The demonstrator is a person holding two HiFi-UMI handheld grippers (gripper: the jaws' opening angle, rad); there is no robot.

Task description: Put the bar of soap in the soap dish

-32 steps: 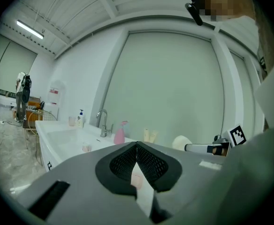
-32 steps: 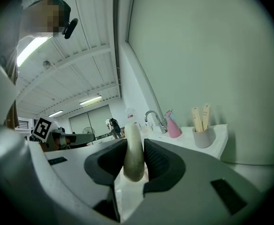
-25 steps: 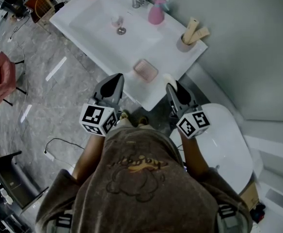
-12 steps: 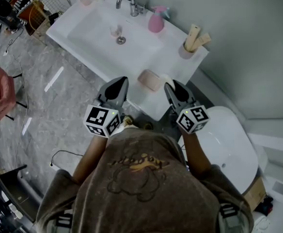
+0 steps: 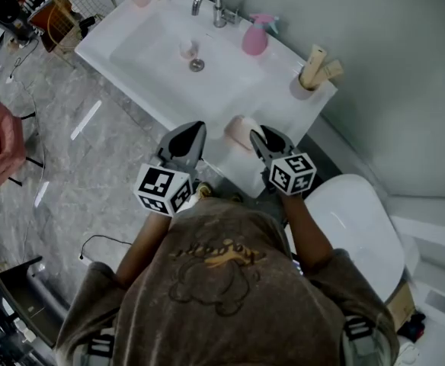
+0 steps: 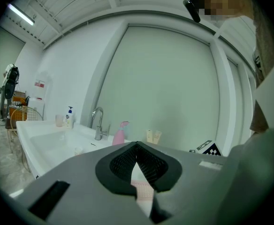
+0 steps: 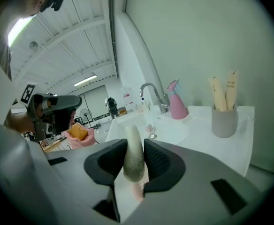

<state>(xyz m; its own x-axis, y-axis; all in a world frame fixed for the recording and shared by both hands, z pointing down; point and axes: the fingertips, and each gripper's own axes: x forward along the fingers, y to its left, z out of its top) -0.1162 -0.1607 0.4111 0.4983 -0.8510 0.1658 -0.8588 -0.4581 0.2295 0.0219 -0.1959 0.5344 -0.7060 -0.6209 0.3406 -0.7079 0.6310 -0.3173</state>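
While the right gripper (image 5: 257,136) squeezes the white bar of soap (image 7: 133,153) between its jaws, the soap is not in the pink soap dish (image 5: 235,129) yet. That dish sits near the sink counter (image 5: 295,113) edge, just below the soap. The left gripper (image 5: 194,129) is closed with nothing in it. I think what is left is lowering the soap and letting go.

White washbasin counter (image 5: 277,99) with pink soap dish (image 5: 236,130), pink spray bottle (image 5: 254,38), grey cup (image 5: 308,87).

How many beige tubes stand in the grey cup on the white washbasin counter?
2. Both stand in the grey cup at the white counter's corner: one beige tube left, one right. Shorter ones could hide inside.
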